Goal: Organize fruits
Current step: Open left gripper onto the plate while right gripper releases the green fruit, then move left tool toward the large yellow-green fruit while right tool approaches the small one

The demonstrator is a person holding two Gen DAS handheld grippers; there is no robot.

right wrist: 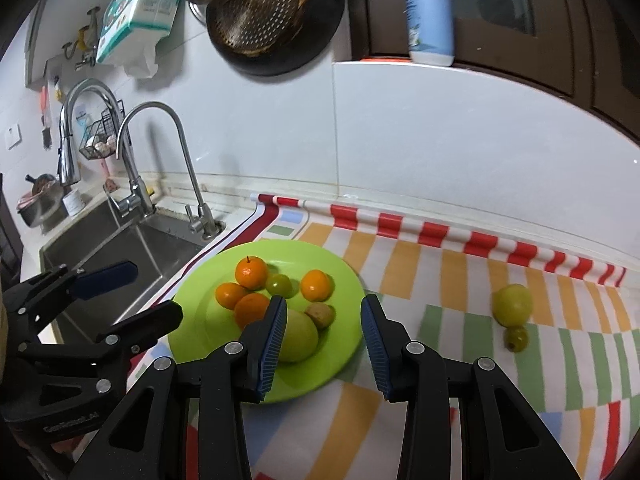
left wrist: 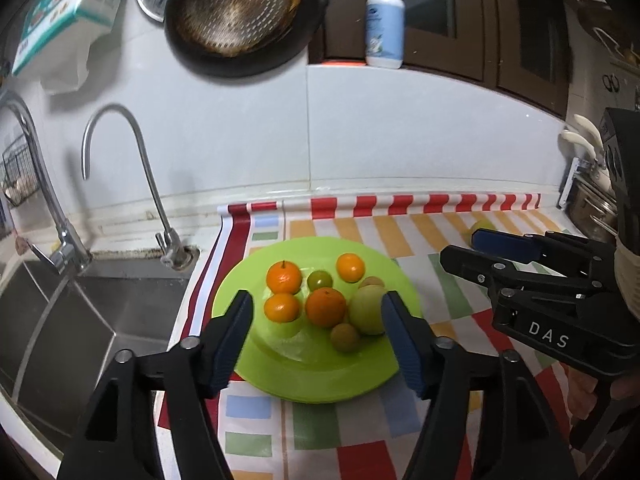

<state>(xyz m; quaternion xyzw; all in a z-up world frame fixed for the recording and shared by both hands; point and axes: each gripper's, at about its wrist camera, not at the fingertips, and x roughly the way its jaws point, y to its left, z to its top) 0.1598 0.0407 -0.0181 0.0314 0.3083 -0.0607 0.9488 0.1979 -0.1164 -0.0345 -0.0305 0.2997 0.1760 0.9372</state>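
A lime-green plate (left wrist: 320, 376) lies on the checked cloth and holds several oranges (left wrist: 325, 306), a small green fruit (left wrist: 319, 280), a pale green apple (left wrist: 368, 310) and two small brownish fruits (left wrist: 345, 337). My left gripper (left wrist: 318, 336) hovers open above the plate's near side with nothing between its fingers. In the right wrist view my right gripper (right wrist: 324, 320) stands open over the plate's (right wrist: 192, 340) right part, and it is also empty. Off the plate, a yellow-green fruit (right wrist: 512, 305) and a small green one (right wrist: 516, 338) rest on the cloth at the right.
A steel sink (left wrist: 100, 312) with two taps (left wrist: 120, 168) lies left of the plate. A tiled wall stands behind, with a hanging pan and strainer (left wrist: 240, 12) and a lotion bottle (left wrist: 385, 24) on a ledge. A utensil rack (left wrist: 592, 184) stands at the far right.
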